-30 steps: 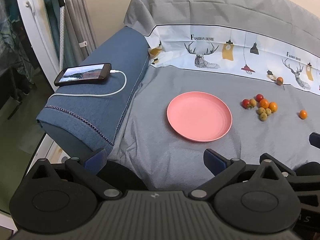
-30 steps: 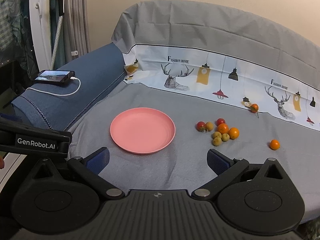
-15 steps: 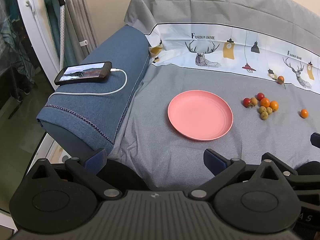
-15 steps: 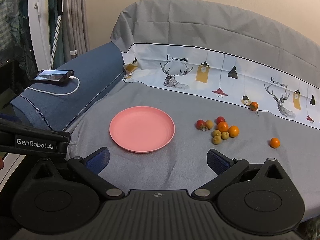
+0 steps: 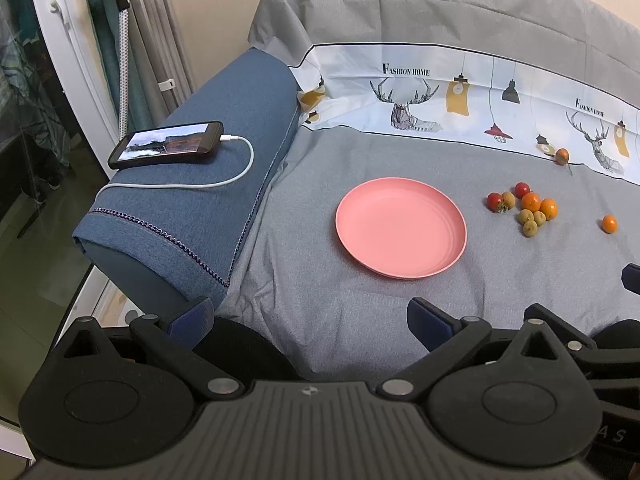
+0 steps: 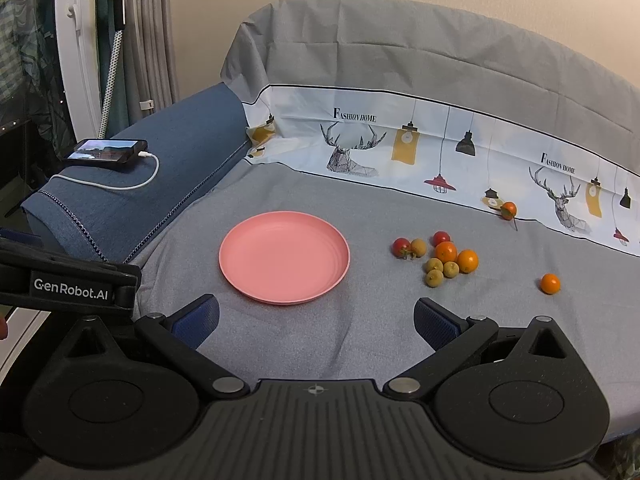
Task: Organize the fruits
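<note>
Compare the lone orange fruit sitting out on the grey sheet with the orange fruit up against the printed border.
The lone orange fruit rests on plain grey sheet, nearer the camera; the orange fruit by the printed border lies farther back at the white band's edge. The lone one shows no stem; the border one has a thin stem trailing from it. It also looks darker and partly shaded. Both are small, round and apart from the main fruit cluster.

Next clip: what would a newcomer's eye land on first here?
The empty pink plate at the centre of the grey sheet stands out most. To its right sits a cluster of small fruits, red, orange and yellowish, with one orange fruit apart further right. A phone charges on the blue armrest at left.
</note>
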`<state>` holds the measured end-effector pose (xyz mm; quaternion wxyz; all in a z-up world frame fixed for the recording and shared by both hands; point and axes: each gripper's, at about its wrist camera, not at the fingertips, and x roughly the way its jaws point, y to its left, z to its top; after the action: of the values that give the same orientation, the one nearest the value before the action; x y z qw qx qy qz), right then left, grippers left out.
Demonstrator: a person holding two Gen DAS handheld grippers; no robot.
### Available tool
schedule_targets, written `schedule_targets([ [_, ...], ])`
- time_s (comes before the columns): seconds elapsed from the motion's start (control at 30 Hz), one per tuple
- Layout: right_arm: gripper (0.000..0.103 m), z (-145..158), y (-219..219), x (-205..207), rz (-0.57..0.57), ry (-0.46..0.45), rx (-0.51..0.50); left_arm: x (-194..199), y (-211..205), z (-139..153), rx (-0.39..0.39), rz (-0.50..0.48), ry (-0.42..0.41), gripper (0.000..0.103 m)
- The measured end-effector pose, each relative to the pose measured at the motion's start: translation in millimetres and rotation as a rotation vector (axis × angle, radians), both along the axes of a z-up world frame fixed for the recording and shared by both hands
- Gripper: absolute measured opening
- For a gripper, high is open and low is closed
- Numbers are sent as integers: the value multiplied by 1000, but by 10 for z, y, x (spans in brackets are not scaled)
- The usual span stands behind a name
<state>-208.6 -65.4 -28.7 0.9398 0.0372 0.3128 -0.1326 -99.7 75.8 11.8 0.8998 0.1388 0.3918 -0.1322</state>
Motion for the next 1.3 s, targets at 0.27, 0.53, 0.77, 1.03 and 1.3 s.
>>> schedule_targets([
  [0.27,102,6,-5,2,0,1,0,-7,-8,-1,2,1,3,103],
  [0.53,102,-54,-72,-8,-9,0,25,13,-59,-22,24,0,8,103],
  [0.77,102,-122,-273,-9,-46,1,90,21,-228,-89,77,-29,18,103],
  [1.03,103,-285,-703,-63,-163,-10,206,98,-556,-186,134,-90,56,103],
  [1.3,103,-497,-1355,-212,-343,-10,230,309,-1240,-286,118,-193,153,103],
])
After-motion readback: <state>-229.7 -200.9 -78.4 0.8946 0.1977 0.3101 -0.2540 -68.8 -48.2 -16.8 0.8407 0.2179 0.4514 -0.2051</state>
